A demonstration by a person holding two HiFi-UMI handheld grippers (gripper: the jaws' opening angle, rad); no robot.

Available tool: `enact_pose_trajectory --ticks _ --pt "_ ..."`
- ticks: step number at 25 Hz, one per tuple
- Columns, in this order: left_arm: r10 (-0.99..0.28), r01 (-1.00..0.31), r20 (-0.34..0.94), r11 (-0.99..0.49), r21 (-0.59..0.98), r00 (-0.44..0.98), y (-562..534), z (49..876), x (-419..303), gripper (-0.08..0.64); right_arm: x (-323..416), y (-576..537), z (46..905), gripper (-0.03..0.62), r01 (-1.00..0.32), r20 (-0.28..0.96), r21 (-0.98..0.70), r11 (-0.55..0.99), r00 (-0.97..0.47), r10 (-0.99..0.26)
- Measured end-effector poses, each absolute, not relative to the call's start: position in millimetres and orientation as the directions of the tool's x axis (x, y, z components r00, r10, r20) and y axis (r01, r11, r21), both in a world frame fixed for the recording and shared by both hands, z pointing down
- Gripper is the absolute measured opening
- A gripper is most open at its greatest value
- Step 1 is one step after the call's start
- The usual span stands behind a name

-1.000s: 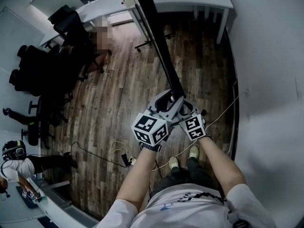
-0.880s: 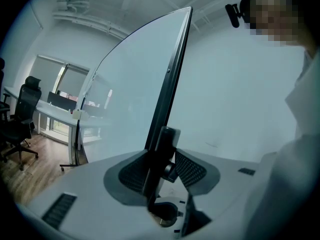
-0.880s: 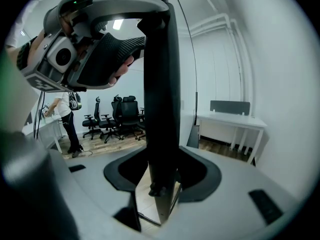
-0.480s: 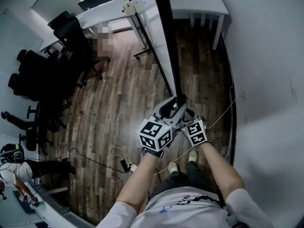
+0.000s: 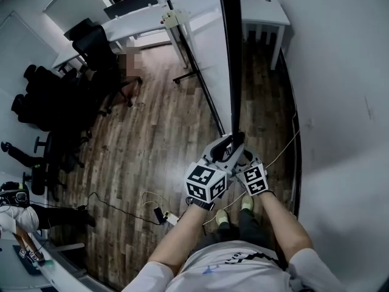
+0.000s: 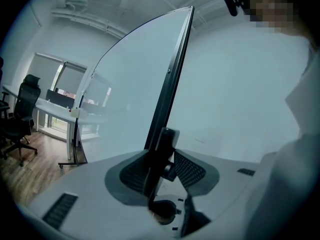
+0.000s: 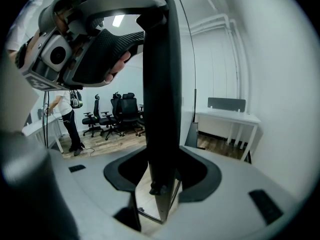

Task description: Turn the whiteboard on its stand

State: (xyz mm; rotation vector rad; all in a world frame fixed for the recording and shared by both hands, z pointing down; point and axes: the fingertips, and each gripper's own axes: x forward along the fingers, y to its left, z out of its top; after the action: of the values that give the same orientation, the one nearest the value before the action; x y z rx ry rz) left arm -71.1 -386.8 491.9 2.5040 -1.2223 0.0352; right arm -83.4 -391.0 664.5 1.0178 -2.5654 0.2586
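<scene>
The whiteboard [image 5: 230, 53] shows edge-on in the head view, its black frame running from the top down to both grippers; its stand's foot [image 5: 193, 75] rests on the wood floor. My left gripper [image 5: 229, 142] is shut on the frame's lower end, and my right gripper [image 5: 242, 154] grips it just below and to the right. In the left gripper view the white board face [image 6: 127, 89] and black frame [image 6: 172, 84] rise between the left gripper's [image 6: 161, 160] pads. In the right gripper view the frame [image 7: 160, 99] fills the right gripper's [image 7: 162, 174] jaws, with the left gripper [image 7: 100, 44] clamped higher up.
Black office chairs [image 5: 58, 96] cluster at the left. White desks [image 5: 146, 17] and a small white table [image 5: 265, 8] stand at the back. A white wall [image 5: 340, 102] runs close on the right. Cables [image 5: 121, 201] lie on the floor. A person [image 5: 18, 202] stands lower left.
The board's edge has swung from slanting up-left to nearly vertical in the head view. Both grippers have moved a little right and down with it, still gripping the frame.
</scene>
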Motion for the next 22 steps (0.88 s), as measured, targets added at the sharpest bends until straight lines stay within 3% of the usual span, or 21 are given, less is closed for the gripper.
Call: enact_pose_trajectory --ticks 22 --pt "-0.745 -0.752 0.173 -0.578 0.317 0.645 -250 490 -43 0.167 -54 -254 665 0.189 -0.666 0.408 -0.040 0.745 -0.691 -0.596"
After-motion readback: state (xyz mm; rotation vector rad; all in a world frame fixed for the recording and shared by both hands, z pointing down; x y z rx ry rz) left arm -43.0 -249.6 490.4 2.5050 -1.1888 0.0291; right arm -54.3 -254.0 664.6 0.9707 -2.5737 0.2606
